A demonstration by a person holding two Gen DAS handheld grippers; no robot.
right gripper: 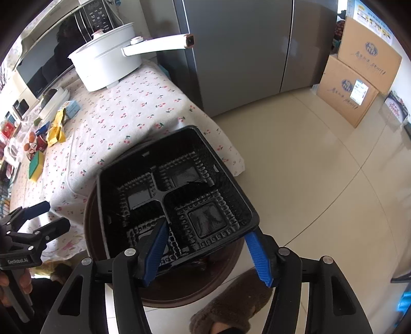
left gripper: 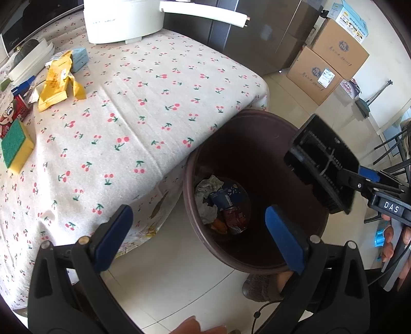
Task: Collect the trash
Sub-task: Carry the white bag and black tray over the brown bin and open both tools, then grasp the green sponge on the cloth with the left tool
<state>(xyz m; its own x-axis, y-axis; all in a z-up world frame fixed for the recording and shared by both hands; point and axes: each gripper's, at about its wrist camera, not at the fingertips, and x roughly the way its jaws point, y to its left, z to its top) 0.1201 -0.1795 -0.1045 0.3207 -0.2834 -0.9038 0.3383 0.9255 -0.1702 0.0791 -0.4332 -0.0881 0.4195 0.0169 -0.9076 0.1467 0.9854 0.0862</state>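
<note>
1. The tray (right gripper: 177, 203) ahead of the right fingers (right gripper: 154, 254) hides most of the bin (right gripper: 218, 272) and all its contents.
2. The pot (left gripper: 123, 20), far beyond the left fingers (left gripper: 113, 231), is cut off by the top edge.
3. Print on the boxes (right gripper: 359, 77) is too small to read.
</note>
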